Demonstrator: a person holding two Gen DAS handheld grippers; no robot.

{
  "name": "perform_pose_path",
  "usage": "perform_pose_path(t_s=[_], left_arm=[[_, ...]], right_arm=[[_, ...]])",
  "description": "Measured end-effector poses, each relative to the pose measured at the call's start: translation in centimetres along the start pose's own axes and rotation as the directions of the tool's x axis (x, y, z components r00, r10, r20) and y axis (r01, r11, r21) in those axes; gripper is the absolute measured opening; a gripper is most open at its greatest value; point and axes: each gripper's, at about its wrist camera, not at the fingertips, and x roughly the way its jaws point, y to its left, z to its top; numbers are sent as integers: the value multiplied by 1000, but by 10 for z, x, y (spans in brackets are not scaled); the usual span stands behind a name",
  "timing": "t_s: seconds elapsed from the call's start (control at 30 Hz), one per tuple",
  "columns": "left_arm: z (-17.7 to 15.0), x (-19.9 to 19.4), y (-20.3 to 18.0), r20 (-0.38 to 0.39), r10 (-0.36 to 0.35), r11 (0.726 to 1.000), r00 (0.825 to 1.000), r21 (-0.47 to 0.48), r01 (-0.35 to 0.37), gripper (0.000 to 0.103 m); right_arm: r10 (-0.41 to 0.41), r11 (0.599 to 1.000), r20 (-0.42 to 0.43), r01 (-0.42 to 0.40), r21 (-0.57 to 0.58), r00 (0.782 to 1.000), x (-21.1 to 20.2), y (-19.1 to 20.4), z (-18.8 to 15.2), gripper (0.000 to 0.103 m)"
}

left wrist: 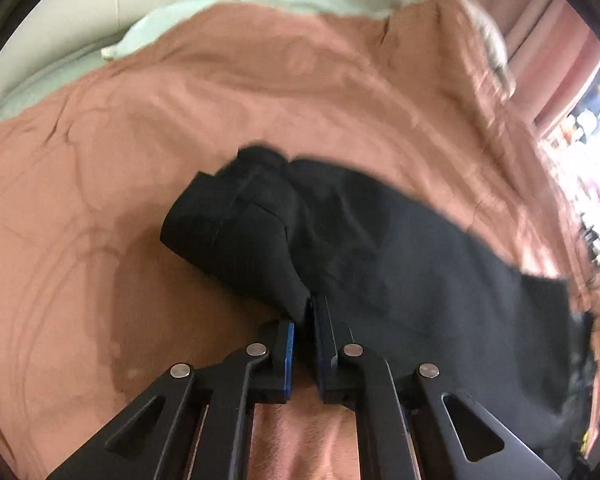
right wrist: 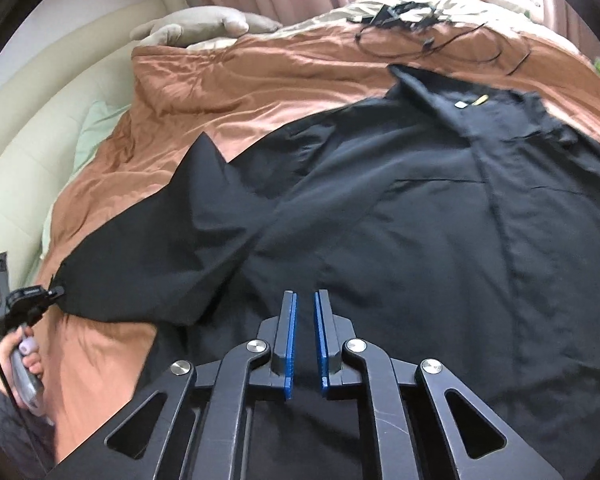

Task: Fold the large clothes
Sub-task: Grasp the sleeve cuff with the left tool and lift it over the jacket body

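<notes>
We have the black shirt (right wrist: 400,216) spread on the bed's brown cover (right wrist: 228,80), its sleeve end pinched in our closed left gripper (left wrist: 306,312) at the near left. Our right gripper (right wrist: 305,300), jaws nearly shut, grips nothing visible over the hem. We should carry the sleeve across the body, keeping it taut and flat.

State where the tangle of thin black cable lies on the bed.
In the right wrist view, the thin black cable lies at the far end of the brown quilt, just beyond the black shirt's collar, right of the grey plush toy.
</notes>
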Motion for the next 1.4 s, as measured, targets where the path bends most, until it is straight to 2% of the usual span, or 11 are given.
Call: perform_pose_path(t_s=[0.27,0.47,0.57,0.63,0.7,0.87,1.0,1.1,1.13,1.23,1.4], left_arm=[[20,-65,-26,123,-85,993,989,97,73,2],[35,-120,-65,186,-190,973,964,166,160,1],[37,-147,-89,213,-225,962,951,203,182,1],[37,-165,-107,231,-255,951,939,233,202,1],[36,-186,-129,243,-292,937,925,266,226,1],[25,-224,-183,247,-372,898,895,339,280,1],[3,-259,-245,225,-452,842,863,427,330,1],[-13,-279,-285,207,-498,800,842,485,354,1],[-20,-286,-301,197,-514,783,835,506,362,1],[-42,-300,-344,160,-552,740,819,547,392,1],[-75,-308,-395,109,-578,692,809,591,415,1]], right_arm=[[106,994,-31,-105,38,994,48,20,22,7],[100,993,-105,-93,74,989,93,21,26,4],[110,992,-120,-101,76,987,94,19,30,1],[105,992,-132,-95,83,986,82,16,33,1],[109,991,-105,-101,84,988,59,11,34,6],[123,991,-59,-119,59,991,2,-8,31,6],[123,991,-4,-123,57,992,-53,-34,23,10],[109,991,51,-112,68,993,-93,-61,16,29],[100,992,66,-105,71,993,-103,-68,15,32],[84,993,103,-92,78,991,-132,-95,9,32],[59,990,145,-76,117,988,-170,-144,-3,32]])
